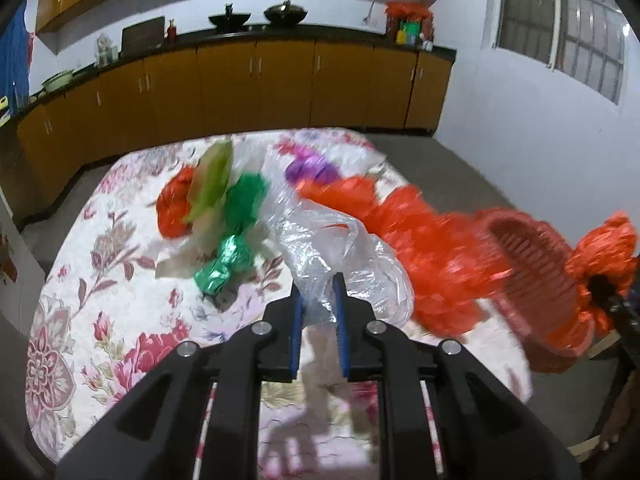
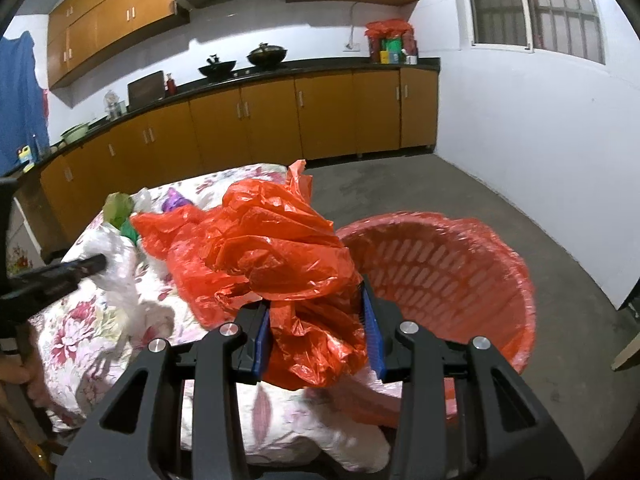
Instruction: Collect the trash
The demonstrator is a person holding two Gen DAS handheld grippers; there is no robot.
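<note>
My left gripper point(image 1: 318, 284) is shut on a clear plastic bag point(image 1: 340, 256) lying on the floral table point(image 1: 120, 312). My right gripper point(image 2: 316, 300) is shut on a crumpled red plastic bag point(image 2: 272, 248) and holds it above the table edge, next to a red slotted basket point(image 2: 448, 272). The basket point(image 1: 532, 280) and the held red bag point(image 1: 608, 244) also show at the right in the left wrist view. More trash lies on the table: a green foil wrapper point(image 1: 224, 264), a red wad point(image 1: 174, 208), a light green sheet point(image 1: 214, 184), a purple wrapper point(image 1: 310, 168) and a long red bag point(image 1: 420, 232).
Brown kitchen cabinets point(image 2: 280, 120) with a dark counter run along the far wall, with woks point(image 2: 266, 56) on top. Grey floor point(image 2: 500, 208) lies right of the table, with a white wall and window beyond.
</note>
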